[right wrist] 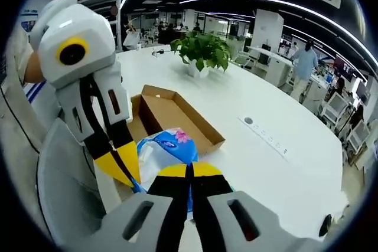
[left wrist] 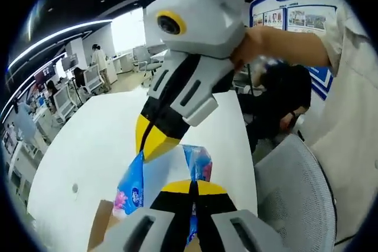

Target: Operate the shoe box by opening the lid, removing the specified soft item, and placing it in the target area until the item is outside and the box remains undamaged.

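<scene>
— Office floor, white table [right wrist: 283, 122]: where's the soft item?

— Lifted above the open shoe box [right wrist: 177, 116]. My left gripper [left wrist: 192, 196] and right gripper [right wrist: 189, 178] are both clamped on the blue tissue pack [right wrist: 171, 146].

— Risk from here?

— Pulling apart could, I think, tear the wrapper; one jaw slipping could drop it back into the cardboard.

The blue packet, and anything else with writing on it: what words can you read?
Tissue packet: a round logo, letters too blurred to read.
Wall poster: a blue heading and picture panels, too small to read.
Cardboard shoe box: no writing in sight.
Both claws, shut on the packet: no writing.
</scene>
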{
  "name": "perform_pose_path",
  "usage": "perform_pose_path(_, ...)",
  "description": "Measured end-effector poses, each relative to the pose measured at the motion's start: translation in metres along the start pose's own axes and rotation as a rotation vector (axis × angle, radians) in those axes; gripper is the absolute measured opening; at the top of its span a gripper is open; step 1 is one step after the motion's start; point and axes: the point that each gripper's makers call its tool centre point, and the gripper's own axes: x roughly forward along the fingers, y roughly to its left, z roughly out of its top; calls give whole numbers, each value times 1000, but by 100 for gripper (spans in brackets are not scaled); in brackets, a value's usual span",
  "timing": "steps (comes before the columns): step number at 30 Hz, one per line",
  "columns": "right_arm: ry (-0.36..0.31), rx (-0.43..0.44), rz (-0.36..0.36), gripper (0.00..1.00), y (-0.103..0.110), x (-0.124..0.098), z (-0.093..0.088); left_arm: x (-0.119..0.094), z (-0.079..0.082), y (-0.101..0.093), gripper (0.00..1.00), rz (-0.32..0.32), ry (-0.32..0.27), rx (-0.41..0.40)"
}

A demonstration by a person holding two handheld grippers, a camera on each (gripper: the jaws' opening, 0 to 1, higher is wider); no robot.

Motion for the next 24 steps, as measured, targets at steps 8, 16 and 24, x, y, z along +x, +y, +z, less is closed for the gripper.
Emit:
perform_pose_path(8, 21, 31, -12, 0, -20, -10, -20, 26, 14, 0, 0, -33, -17, -3)
perform_pose_path(16, 40, 54, -13, 0, -40, -15, -40, 51, 24, 2, 0, -58, -20, -4)
perform_pose_path(24, 49, 82, -13, 0, -64, -18, -56, 77, 34, 11, 0, -75, -24, -9)
